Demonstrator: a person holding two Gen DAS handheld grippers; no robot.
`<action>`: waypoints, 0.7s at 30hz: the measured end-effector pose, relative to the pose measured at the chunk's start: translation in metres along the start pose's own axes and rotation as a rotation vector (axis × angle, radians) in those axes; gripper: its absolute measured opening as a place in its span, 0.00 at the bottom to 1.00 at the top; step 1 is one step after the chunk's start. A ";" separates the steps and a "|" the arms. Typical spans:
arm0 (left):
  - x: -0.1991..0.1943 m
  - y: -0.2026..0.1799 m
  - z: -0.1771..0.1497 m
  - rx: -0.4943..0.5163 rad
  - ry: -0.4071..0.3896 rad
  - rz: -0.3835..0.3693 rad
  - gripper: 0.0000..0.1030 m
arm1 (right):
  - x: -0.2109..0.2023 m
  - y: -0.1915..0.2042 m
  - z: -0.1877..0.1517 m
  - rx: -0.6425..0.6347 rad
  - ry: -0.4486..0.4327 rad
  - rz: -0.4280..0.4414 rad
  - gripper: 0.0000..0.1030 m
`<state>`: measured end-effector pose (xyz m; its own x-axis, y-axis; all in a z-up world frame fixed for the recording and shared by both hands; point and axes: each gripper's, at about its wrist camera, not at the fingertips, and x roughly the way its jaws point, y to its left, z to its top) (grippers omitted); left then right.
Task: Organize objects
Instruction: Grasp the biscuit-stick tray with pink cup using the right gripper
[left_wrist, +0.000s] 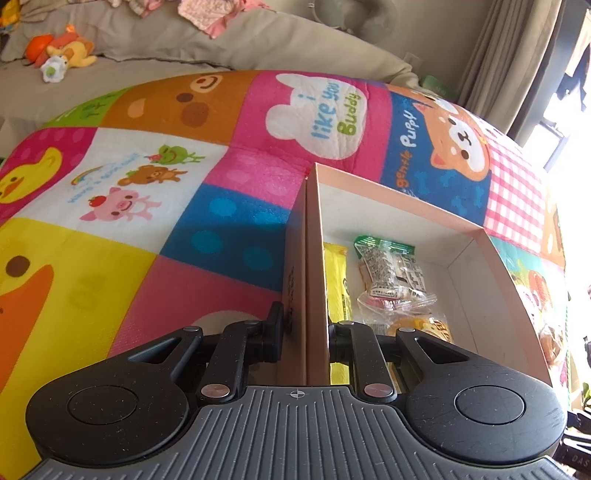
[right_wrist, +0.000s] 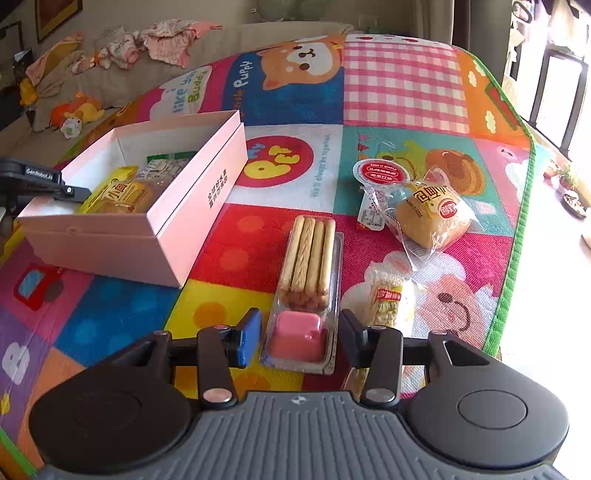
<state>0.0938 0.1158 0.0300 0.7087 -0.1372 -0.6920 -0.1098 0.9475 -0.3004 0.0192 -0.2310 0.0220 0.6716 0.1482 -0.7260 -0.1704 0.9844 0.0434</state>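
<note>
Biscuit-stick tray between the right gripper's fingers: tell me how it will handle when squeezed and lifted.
The biscuit-stick tray looks like thin clear plastic, so its walls will probably flex under the right gripper. Probably light. The pink dip cup end may weigh it down; the loose sticks could snap or shift if tilted.

I count one pink box (right_wrist: 192, 206), one biscuit-stick tray (right_wrist: 306, 280), one jelly cup (right_wrist: 380, 173), one wrapped bun (right_wrist: 432, 218), one corn snack (right_wrist: 388, 299).
</note>
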 end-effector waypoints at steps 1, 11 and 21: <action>0.000 -0.001 0.000 0.006 0.001 0.002 0.19 | 0.005 -0.001 0.004 0.017 0.000 0.004 0.45; -0.001 -0.001 0.000 0.023 0.003 0.007 0.19 | -0.012 0.011 0.001 -0.002 0.056 0.054 0.32; -0.001 -0.001 -0.001 0.021 0.004 0.005 0.19 | -0.086 0.047 -0.008 -0.053 0.035 0.202 0.31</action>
<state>0.0929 0.1145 0.0308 0.7056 -0.1331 -0.6959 -0.0986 0.9542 -0.2826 -0.0520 -0.1978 0.0808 0.5947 0.3376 -0.7296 -0.3371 0.9286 0.1550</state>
